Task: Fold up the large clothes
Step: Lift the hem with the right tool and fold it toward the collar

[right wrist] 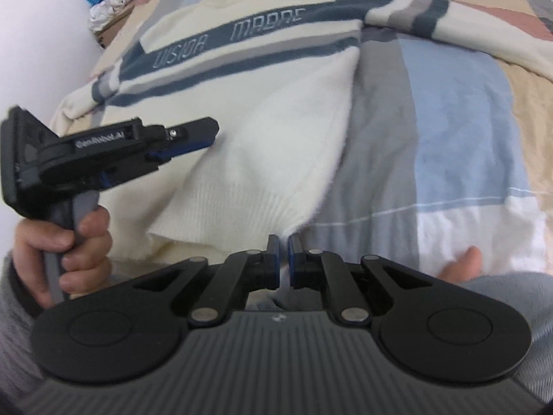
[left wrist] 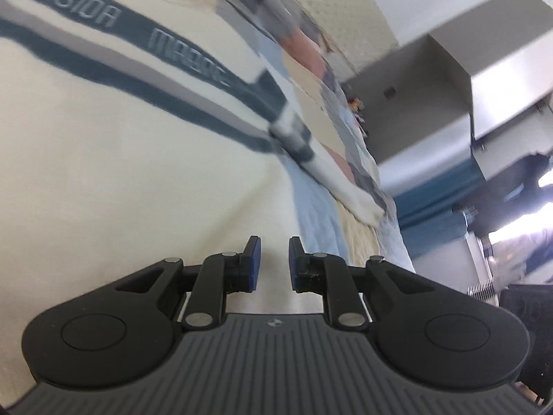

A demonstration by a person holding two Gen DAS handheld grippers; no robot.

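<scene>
Right gripper [right wrist: 283,246] fingers pinch the sweater [right wrist: 269,145] hem corner; left gripper [left wrist: 273,249] fingers slightly apart, empty.

The left wrist view skims low and close across the sweater [left wrist: 103,155]; the right looks steeply down on the same sweater [right wrist: 259,121] from nearby.

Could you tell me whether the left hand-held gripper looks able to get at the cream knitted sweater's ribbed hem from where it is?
Probably yes: the left hand-held gripper hovers over the cream knitted sweater, and nothing lies across the ribbed hem below it.
</scene>
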